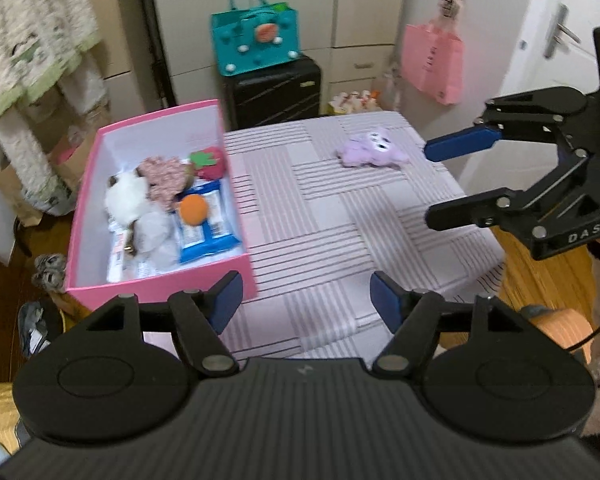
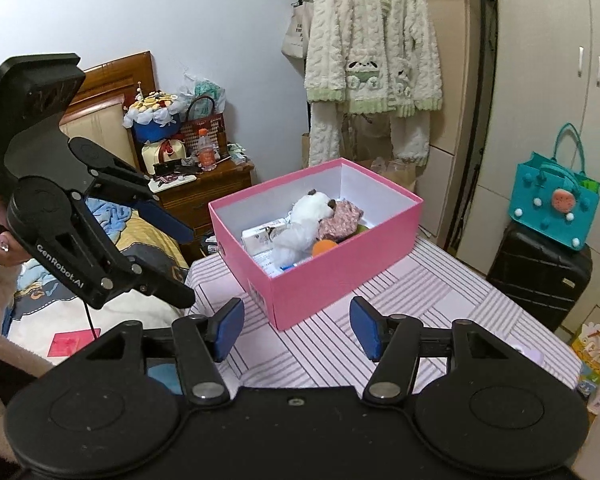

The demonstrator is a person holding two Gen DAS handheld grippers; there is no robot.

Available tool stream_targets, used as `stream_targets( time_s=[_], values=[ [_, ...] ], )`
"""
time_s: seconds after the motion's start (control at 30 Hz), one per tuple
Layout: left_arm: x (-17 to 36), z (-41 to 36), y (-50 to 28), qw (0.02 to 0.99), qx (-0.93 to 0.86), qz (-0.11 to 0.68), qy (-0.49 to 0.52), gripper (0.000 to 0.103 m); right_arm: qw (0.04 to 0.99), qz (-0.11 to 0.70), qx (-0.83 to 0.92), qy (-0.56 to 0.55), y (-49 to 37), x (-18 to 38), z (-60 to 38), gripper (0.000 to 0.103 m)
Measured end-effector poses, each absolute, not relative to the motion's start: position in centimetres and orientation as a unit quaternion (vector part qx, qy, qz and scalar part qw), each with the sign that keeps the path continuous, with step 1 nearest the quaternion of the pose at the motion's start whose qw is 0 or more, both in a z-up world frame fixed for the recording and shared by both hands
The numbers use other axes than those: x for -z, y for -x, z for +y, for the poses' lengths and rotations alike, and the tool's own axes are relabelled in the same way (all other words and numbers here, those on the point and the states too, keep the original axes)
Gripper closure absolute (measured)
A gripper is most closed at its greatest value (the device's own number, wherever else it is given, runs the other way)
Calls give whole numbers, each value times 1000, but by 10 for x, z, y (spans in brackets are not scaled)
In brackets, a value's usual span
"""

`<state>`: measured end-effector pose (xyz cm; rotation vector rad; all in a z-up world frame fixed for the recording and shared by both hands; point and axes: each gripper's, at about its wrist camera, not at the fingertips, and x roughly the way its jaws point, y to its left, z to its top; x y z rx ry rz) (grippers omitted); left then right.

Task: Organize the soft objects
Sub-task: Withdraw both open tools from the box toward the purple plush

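A pink box (image 1: 164,280) stands on the left of the striped table (image 1: 340,240). Inside lie a white plush (image 1: 126,200), a floral soft piece (image 1: 164,176), a red strawberry plush (image 1: 210,162), an orange ball (image 1: 194,208) and blue packets (image 1: 208,236). A purple plush (image 1: 370,148) lies alone near the table's far right corner. My left gripper (image 1: 307,300) hovers open and empty over the near table edge, beside the box. My right gripper (image 1: 430,184) is open and empty to the right of the purple plush. From the right wrist, the box (image 2: 332,276) sits ahead of the open right gripper (image 2: 296,326), with the left gripper (image 2: 188,266) open at its left.
A black suitcase (image 1: 274,96) carrying a teal bag (image 1: 256,40) stands behind the table. A pink bag (image 1: 434,64) hangs by the door. A fleece robe (image 2: 372,52) hangs behind the box. A bed (image 2: 100,312) and a cluttered nightstand (image 2: 208,192) lie left.
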<state>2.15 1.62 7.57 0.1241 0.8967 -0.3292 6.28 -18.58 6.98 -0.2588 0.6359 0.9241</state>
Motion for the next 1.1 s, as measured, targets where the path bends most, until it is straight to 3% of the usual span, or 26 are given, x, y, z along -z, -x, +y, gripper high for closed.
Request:
stream_targets(
  time_s=[0.53,1.1],
  values=[
    [-53,-53,-47,852,239,459,-80,33,859,307,-396,101,-40,-30,-242,37],
    [-15,-82,-115,859,256,440,-55,33,863,332,-374,77,-91,20,-272,37]
  ],
)
